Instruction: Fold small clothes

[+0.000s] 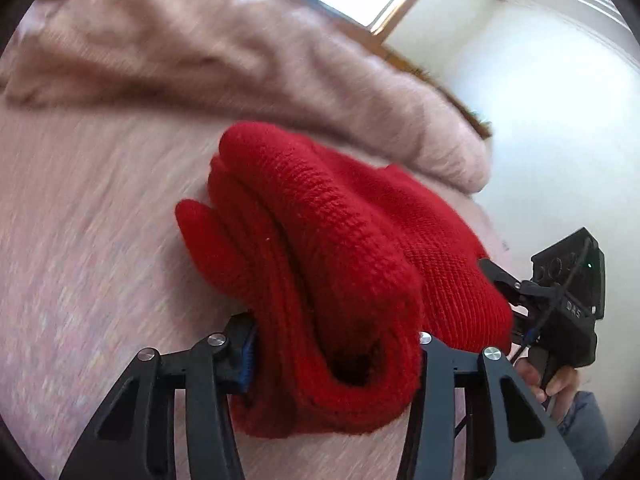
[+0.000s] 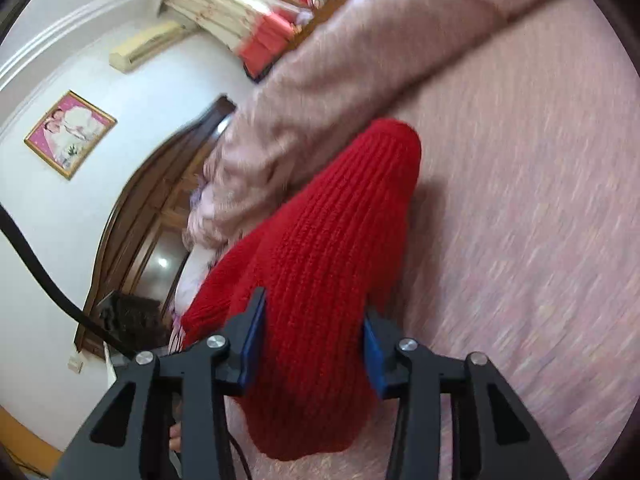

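A red knitted garment [image 1: 320, 240] lies folded in thick layers on the pink bedspread [image 1: 80, 220]. My left gripper [image 1: 336, 344] is shut on the near folded end of it, the bundle filling the space between the fingers. In the right wrist view my right gripper [image 2: 316, 344] is shut on another end of the red knit [image 2: 340, 240], its blue pads [image 2: 254, 344] pressed on both sides. The right gripper also shows at the right edge of the left wrist view [image 1: 560, 296], touching the garment's far side.
A rolled pink fluffy blanket [image 1: 240, 56] lies along the far side of the bed, also in the right wrist view [image 2: 360, 60]. A dark wooden headboard [image 2: 160, 208], a white wall with a framed picture [image 2: 70, 134] and an air conditioner [image 2: 148, 46] stand beyond.
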`<move>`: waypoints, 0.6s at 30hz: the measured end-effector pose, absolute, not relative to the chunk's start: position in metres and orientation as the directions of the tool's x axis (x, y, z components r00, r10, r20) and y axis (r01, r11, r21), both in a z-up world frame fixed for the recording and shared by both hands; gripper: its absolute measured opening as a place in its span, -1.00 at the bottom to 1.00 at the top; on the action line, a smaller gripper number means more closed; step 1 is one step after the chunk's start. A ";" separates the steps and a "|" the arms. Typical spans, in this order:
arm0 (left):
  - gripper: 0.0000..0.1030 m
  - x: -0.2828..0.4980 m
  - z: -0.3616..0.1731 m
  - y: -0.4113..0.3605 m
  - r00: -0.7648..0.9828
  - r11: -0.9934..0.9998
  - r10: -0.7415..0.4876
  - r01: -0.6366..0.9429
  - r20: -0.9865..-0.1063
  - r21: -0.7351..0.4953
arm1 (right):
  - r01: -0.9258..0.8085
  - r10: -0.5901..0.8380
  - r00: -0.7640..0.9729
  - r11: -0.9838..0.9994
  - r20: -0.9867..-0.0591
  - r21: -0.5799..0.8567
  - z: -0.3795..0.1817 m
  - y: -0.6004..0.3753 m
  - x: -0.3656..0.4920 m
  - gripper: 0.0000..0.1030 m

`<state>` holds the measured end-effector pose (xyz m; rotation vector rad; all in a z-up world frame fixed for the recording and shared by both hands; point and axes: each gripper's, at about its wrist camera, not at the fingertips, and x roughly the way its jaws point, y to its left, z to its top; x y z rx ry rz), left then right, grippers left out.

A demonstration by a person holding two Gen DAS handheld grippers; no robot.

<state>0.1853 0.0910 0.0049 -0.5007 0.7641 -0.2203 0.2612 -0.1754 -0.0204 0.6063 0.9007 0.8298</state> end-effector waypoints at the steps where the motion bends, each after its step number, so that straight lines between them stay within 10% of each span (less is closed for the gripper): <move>1: -0.21 0.192 0.009 0.083 0.720 0.861 -0.369 0.026 -0.588 -0.509 | -0.365 0.822 0.377 0.556 -0.427 0.747 -0.015 -0.183 0.267 -0.15; 14: 0.16 0.222 -0.003 0.008 0.700 0.980 -0.155 0.018 -0.697 -0.200 | -0.331 0.625 0.578 0.768 -0.525 0.549 -0.021 -0.239 0.286 0.15; 18: 0.32 0.182 0.030 0.005 0.779 0.991 -0.125 0.069 -0.615 -0.114 | -0.395 0.558 0.709 0.820 -0.430 0.413 0.019 -0.240 0.241 1.00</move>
